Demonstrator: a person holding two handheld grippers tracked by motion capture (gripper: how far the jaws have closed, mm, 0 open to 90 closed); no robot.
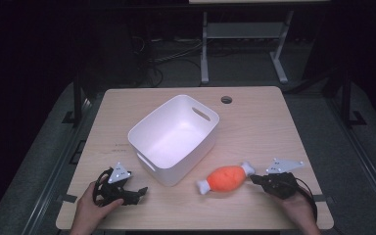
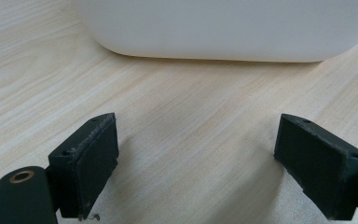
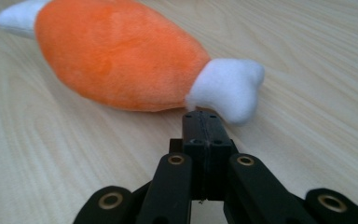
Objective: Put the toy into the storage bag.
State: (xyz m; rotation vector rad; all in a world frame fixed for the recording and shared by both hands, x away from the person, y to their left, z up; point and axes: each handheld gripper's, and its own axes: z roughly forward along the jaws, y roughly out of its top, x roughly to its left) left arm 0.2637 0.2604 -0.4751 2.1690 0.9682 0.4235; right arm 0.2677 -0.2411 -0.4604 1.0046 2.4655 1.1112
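An orange plush drumstick (image 1: 225,179) with white bone ends lies on the wooden table (image 1: 254,127), in front of the white bin. In the right gripper view the plush drumstick (image 3: 121,56) fills the upper left, its white end just beyond my jaws. My right gripper (image 1: 255,179) (image 3: 201,116) is shut, jaws pressed together with nothing between them, its tip right beside the toy's white end. My left gripper (image 1: 139,192) (image 2: 196,158) rests open near the table's front left, jaws wide over bare wood, pointing toward the bin wall (image 2: 223,28).
A white plastic bin (image 1: 174,138) with handle slots stands at the table's middle, empty inside. A round cable hole (image 1: 226,100) sits near the far edge. Beyond the table are a dark floor, cables and a metal stand (image 1: 204,44).
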